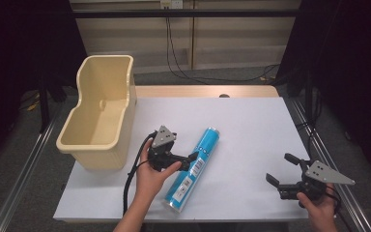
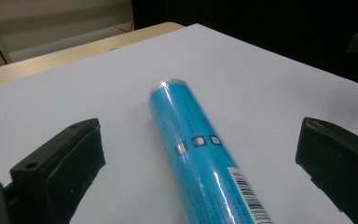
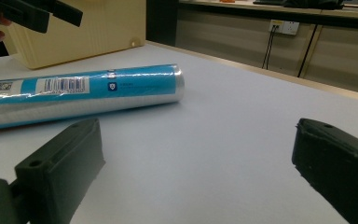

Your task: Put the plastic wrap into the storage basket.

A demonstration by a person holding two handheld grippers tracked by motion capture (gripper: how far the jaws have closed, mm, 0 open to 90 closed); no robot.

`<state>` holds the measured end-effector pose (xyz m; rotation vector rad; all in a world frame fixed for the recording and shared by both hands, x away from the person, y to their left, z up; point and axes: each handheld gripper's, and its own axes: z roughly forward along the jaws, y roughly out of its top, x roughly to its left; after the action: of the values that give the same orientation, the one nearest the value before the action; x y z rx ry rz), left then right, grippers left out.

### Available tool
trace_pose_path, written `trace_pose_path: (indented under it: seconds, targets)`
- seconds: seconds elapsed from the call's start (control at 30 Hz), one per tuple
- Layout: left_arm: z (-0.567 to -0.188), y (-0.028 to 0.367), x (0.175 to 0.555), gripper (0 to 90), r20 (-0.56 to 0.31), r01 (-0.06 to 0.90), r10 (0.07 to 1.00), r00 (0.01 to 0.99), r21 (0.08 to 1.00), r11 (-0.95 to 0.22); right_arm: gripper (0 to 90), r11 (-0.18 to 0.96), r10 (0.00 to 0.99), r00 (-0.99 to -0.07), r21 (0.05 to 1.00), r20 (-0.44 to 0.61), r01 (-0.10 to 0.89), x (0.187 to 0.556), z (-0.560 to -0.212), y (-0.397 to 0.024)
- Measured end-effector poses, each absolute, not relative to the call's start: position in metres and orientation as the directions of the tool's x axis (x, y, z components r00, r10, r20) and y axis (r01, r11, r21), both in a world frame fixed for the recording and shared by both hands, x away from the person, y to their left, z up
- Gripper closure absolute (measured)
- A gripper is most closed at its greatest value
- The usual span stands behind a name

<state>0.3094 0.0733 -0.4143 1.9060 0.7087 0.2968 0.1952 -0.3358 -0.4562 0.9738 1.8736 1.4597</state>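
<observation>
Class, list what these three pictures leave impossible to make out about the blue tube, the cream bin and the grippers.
- Blue tube: label print too small in the high view; its near end is cut off by the bottom edge in the left gripper view and by the left edge in the right gripper view.
- Cream bin: far outer side hidden by its own walls, high view.
- Left gripper: whether its jaws touch the tube cannot be told.
</observation>
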Motion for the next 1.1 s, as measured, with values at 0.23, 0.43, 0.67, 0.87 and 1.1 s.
trace_pose_path:
  seconds: [0.23,0.43,0.67,0.87,1.1]
  targets:
    - [-0.415,0.062,0.317,0.8,-0.120,0.409,0.591,0.798,0.828,-0.384,1.6,0.142,0.818,-0.575,0.969,0.002,0.205,0.195,-0.456,-0.335]
    - [-0.419,0.054,0.323,0.1,-0.150,0.478,0.602,0.784,0.766,-0.431,1.7,0.143,0.817,-0.576,0.968,0.001,0.205,0.195,-0.457,-0.335]
    - [-0.421,0.045,0.331,0.1,-0.165,0.554,0.637,0.753,0.682,-0.478,1.8,0.146,0.817,-0.577,0.968,-0.002,0.204,0.195,-0.457,-0.335]
    - [-0.426,0.041,0.335,0.1,-0.183,0.596,0.651,0.737,0.630,-0.497,1.8,0.148,0.817,-0.577,0.968,-0.003,0.204,0.195,-0.457,-0.335]
    - [-0.428,0.037,0.337,0.6,-0.173,0.621,0.656,0.735,0.563,-0.546,1.8,0.150,0.816,-0.578,0.967,-0.004,0.204,0.195,-0.457,-0.334]
